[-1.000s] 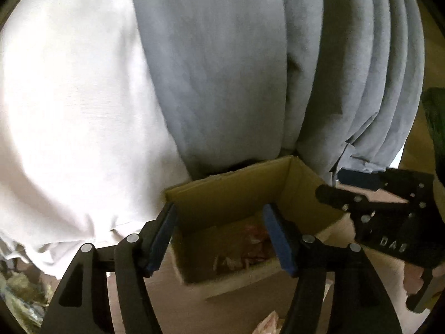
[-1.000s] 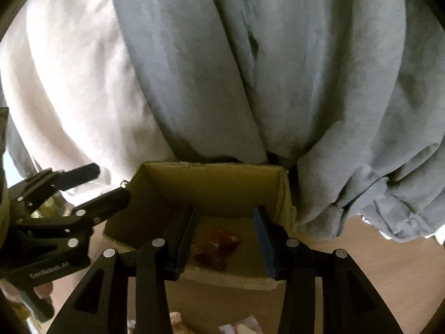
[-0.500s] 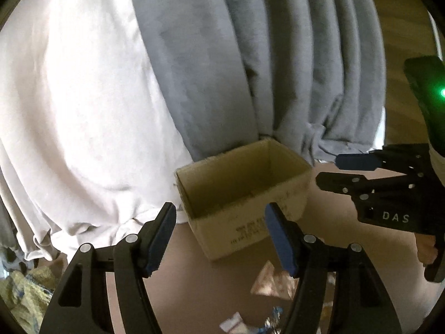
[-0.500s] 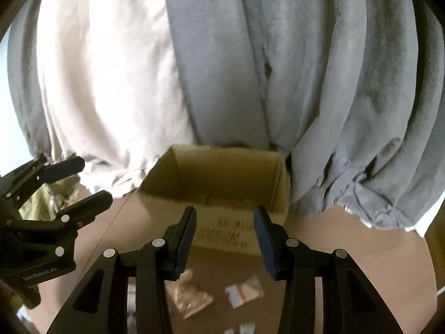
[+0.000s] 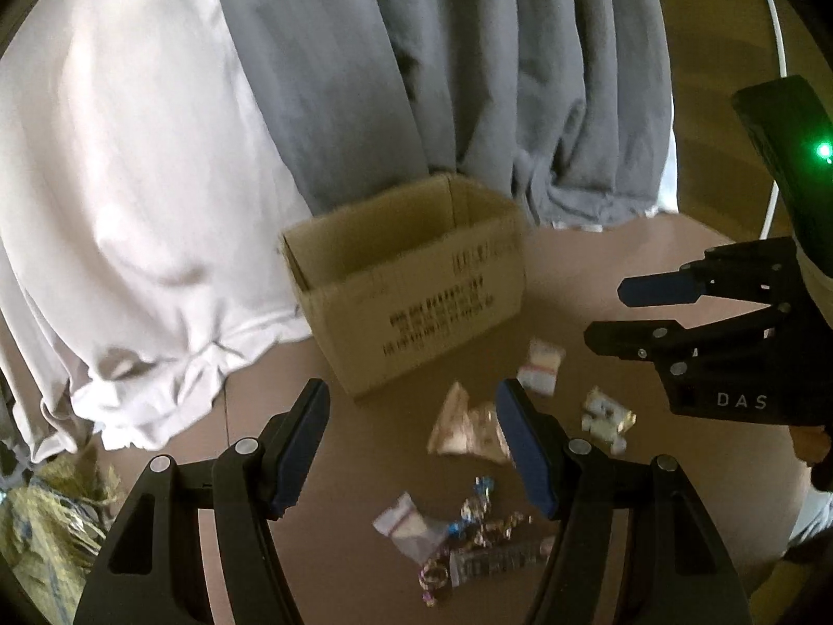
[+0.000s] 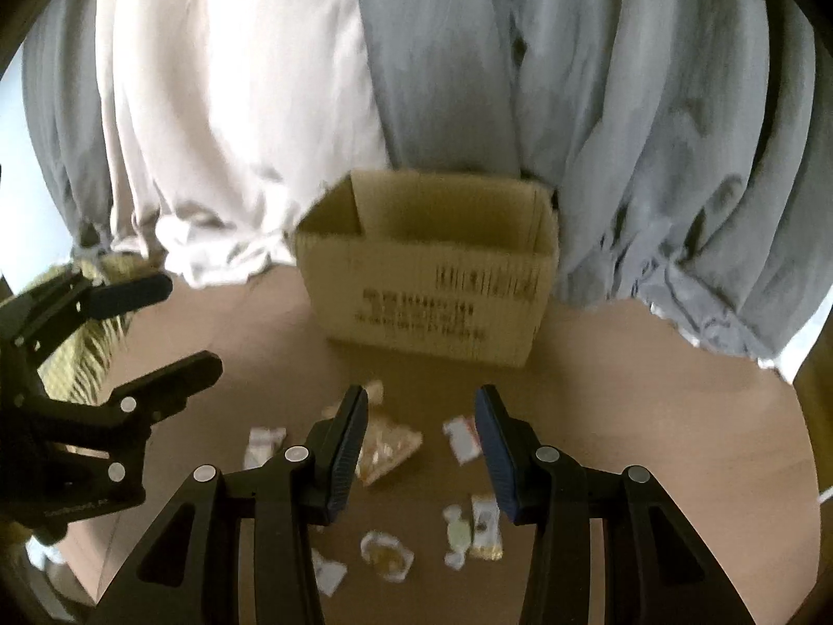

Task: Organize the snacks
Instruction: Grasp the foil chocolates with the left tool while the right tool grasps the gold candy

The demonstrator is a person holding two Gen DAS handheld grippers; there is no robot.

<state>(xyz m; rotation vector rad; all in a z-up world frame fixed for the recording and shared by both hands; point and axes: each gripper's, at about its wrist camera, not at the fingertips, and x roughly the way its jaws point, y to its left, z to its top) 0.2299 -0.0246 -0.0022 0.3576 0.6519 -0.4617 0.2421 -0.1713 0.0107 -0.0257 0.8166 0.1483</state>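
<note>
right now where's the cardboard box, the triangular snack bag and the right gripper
cardboard box (image 6: 432,307): right wrist view, printed front wall
triangular snack bag (image 6: 388,448): right wrist view, bag's middle
right gripper (image 6: 423,442): right wrist view, between its fingertips

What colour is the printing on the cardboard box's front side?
Black text and barcode-like lines on the open brown cardboard box; clearest in the right wrist view.

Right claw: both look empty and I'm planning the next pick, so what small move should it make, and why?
Probably lower the open right claw onto the tan snack packet lying just below its fingers; the cardboard box behind it stands open for the drop.
</note>
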